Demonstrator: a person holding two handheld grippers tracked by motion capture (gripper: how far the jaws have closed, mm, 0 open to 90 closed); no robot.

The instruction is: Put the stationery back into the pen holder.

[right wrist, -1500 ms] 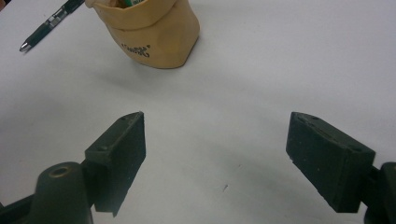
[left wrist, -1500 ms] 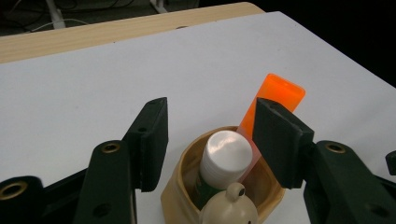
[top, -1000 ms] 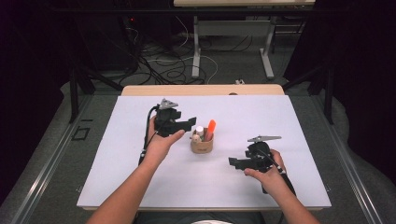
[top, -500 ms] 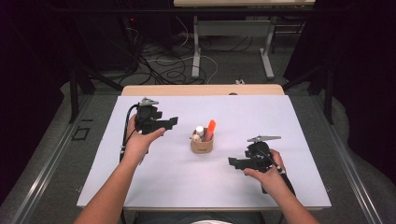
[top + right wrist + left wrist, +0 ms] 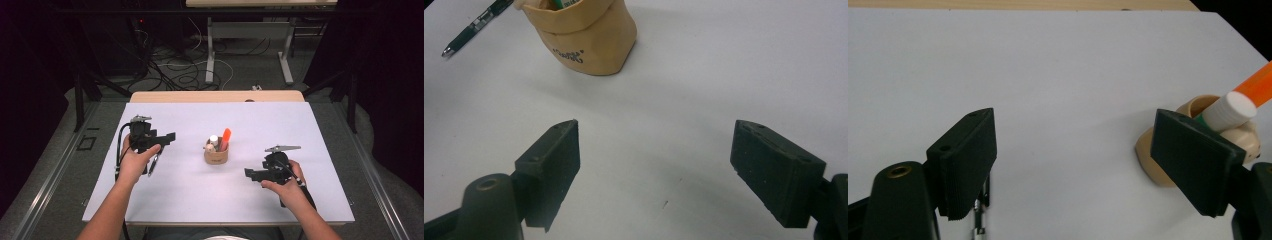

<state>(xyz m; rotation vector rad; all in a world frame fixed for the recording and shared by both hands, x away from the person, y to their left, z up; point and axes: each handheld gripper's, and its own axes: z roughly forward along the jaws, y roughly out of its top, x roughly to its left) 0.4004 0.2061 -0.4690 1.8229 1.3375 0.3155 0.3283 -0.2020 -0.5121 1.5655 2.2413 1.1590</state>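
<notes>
Your left gripper [image 5: 167,138] has just been opening its jaws, released with nothing between them, above a dark pen [image 5: 152,164] lying flat on the white sheet [image 5: 280,125]; lower squarely over its barrel before you squeeze. Your right gripper [image 5: 250,173] waits agape and empty, near the tan pen cup [image 5: 216,154] at mid-sheet. Beyond the table, cables [image 5: 175,70] sprawl across a dim floor.

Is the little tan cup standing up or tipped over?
Standing up. The cup sits on its base on the white table, mouth up, with an orange marker and a white-capped tube poking out.
</notes>
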